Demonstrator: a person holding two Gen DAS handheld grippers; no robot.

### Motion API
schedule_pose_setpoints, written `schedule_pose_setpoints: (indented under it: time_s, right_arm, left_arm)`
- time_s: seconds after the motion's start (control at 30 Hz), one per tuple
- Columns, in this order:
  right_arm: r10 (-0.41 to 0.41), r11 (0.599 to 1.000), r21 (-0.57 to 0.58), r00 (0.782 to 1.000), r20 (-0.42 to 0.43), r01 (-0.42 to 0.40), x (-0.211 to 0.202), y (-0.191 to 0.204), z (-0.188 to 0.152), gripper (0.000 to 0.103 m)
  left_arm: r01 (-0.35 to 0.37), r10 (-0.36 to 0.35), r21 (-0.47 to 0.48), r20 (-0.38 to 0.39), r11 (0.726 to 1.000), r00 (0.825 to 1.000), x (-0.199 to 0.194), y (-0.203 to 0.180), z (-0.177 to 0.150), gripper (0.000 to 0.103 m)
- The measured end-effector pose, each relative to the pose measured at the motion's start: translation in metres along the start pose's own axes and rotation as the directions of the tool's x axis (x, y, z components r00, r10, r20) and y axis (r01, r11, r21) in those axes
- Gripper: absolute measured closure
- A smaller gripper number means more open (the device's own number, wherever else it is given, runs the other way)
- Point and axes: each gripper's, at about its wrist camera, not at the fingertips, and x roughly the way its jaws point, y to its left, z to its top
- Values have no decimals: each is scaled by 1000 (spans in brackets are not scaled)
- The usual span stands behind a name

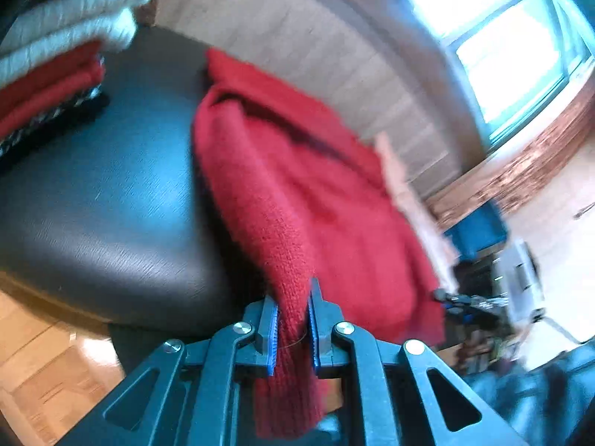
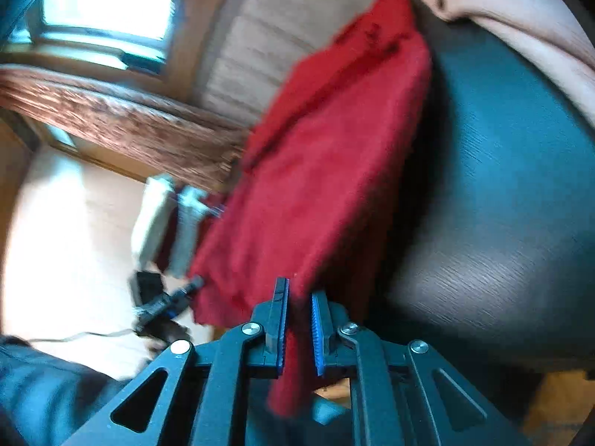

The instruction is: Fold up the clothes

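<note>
A red knitted garment lies across the dark table and hangs over its near edge. My left gripper is shut on the garment's near edge, with red knit pinched between the blue pads and a fold hanging below them. In the right wrist view the same red garment stretches away from my right gripper, which is shut on another part of its edge. The other gripper shows blurred at the left, beside the cloth.
A stack of folded clothes, white over red over a black-and-white piece, sits at the table's far left. A beige garment lies at the table's far right. Beyond the table are a slatted wall, a window and a wooden ledge.
</note>
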Motion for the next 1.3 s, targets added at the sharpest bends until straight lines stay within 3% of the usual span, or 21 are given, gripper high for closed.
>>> schedule_pose_setpoints:
  time_s: [0.13, 0.23, 0.3, 0.4, 0.5, 0.63, 0.73, 0.8, 0.87, 1.0, 1.17, 1.23, 1.3]
  right_arm:
    - [64, 998, -14, 997, 36, -63, 3, 17, 19, 91]
    - [117, 993, -15, 988, 102, -116, 1, 25, 45, 91]
    - [148, 989, -29, 977, 154, -145, -2, 27, 71, 91]
    - [163, 986, -72, 963, 213, -151, -5, 31, 117, 91]
    - [109, 993, -74, 964, 243, -94, 9, 24, 164, 91]
    - [9, 1000, -4, 988, 155, -8, 44, 7, 193, 88]
    - [-110, 984, -131, 992, 57, 117, 52, 21, 175, 84]
    - [-183, 943, -281, 983, 10, 178, 54, 43, 151, 66]
    - [-256, 879, -421, 967, -21, 224, 60, 63, 127, 28]
    - [-397, 723, -652, 910, -123, 227, 84, 83, 91, 21]
    - [-395, 631, -774, 880, -263, 52, 116, 111, 83, 20]
    - [-420, 579, -815, 859, -293, 5, 132, 118, 81, 19]
    - [-461, 573, -820, 823, -332, -9, 153, 114, 85, 19]
  left_arm:
    - [96, -94, -19, 64, 995, 993, -7, -5, 27, 92]
    - [185, -181, -20, 125, 983, 975, -3, -7, 57, 92]
    - [206, -201, -11, 167, 978, 965, 6, -11, 81, 92]
    - [201, -201, 21, 202, 979, 959, 29, -16, 120, 92]
    - [171, -174, 29, 203, 985, 964, 64, -15, 162, 92]
    - [41, -32, -65, 127, 997, 991, 126, 14, 192, 92]
    - [9, 0, -123, 73, 992, 997, 150, 35, 186, 92]
    - [5, 4, -157, 57, 988, 998, 155, 48, 179, 92]
    - [-6, 15, -188, 48, 982, 999, 156, 59, 171, 92]
    - [-20, 27, -196, 33, 980, 999, 148, 65, 154, 92]
    - [-43, 47, -169, 22, 985, 999, 139, 59, 148, 91]
    - [-44, 48, -172, 16, 984, 999, 135, 61, 145, 91]
    - [-45, 47, -182, 10, 982, 999, 136, 62, 142, 91]
